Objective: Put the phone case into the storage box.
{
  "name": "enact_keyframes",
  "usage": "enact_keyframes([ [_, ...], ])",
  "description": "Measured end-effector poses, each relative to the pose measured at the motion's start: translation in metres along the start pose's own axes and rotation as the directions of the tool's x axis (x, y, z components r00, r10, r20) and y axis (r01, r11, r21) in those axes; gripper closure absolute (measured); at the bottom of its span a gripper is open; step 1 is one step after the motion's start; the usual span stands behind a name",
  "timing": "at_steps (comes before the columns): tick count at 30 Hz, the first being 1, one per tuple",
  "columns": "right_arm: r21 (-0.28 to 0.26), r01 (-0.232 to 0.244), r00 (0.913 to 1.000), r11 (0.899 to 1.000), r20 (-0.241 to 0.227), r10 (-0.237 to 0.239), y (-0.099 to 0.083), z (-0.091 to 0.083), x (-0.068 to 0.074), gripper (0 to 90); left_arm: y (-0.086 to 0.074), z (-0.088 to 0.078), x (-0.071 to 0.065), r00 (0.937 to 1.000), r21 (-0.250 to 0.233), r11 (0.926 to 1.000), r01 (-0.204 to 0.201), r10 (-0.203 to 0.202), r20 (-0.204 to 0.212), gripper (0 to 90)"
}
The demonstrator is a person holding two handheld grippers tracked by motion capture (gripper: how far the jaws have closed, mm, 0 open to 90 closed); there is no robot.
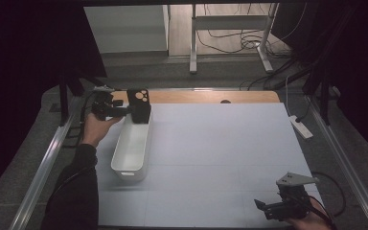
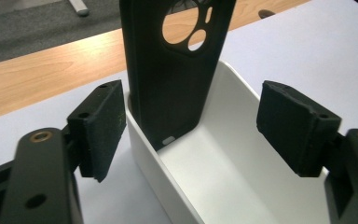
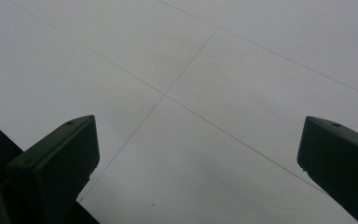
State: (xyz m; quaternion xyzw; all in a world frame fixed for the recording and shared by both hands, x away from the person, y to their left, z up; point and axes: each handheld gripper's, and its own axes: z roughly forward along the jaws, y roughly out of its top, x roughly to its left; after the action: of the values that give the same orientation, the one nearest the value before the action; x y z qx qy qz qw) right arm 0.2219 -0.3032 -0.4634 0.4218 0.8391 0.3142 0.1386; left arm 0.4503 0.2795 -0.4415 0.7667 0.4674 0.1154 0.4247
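Note:
A black phone case [image 1: 139, 105] [image 2: 168, 84] with round camera cut-outs stands upright in the far end of a long white bin [image 1: 124, 173] [image 2: 145, 141], its lower edge down inside against the end wall. My left gripper [image 1: 130, 111] [image 2: 200, 128] is open at that end of the bin. The case stands between the pads, with a gap on each side. My right gripper [image 1: 263, 207] [image 3: 196, 158] hovers open at the near right corner of the white table top, nothing between its jaws.
The white mat [image 1: 220, 143] covers the table, with a strip of bare wood [image 1: 211, 97] along the far edge. Metal rails [image 1: 48, 158] run down both sides. A white power strip [image 1: 301, 127] lies on the floor at the right.

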Motion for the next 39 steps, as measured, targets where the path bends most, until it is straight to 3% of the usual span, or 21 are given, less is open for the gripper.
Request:
enact_keyframes([
  [12,0.0,0.0,1.0,1.0,0.001,0.0,0.0,0.0,0.0,0.0,-0.01,-0.011,-0.009,0.9983,-0.028,0.9993,0.025,-0.024,0.054,10.7],
  [22,0.001,-0.004,1.0,1.0,0.001,0.004,0.0,0.0,0.0,0.0,-0.017,-0.017,-0.021,0.9963,-0.025,0.9997,0.004,-0.001,0.086,2.3],
  [30,0.001,-0.004,1.0,1.0,0.001,0.004,0.0,0.0,0.0,0.0,-0.025,-0.022,-0.029,0.9972,-0.032,0.9994,-0.015,0.017,0.072,0.0],
  [39,0.004,0.005,1.0,1.0,-0.001,-0.005,0.001,0.0,0.001,0.0,-0.034,-0.028,-0.036,0.9951,-0.061,0.998,-0.018,0.024,0.096,0.0],
])
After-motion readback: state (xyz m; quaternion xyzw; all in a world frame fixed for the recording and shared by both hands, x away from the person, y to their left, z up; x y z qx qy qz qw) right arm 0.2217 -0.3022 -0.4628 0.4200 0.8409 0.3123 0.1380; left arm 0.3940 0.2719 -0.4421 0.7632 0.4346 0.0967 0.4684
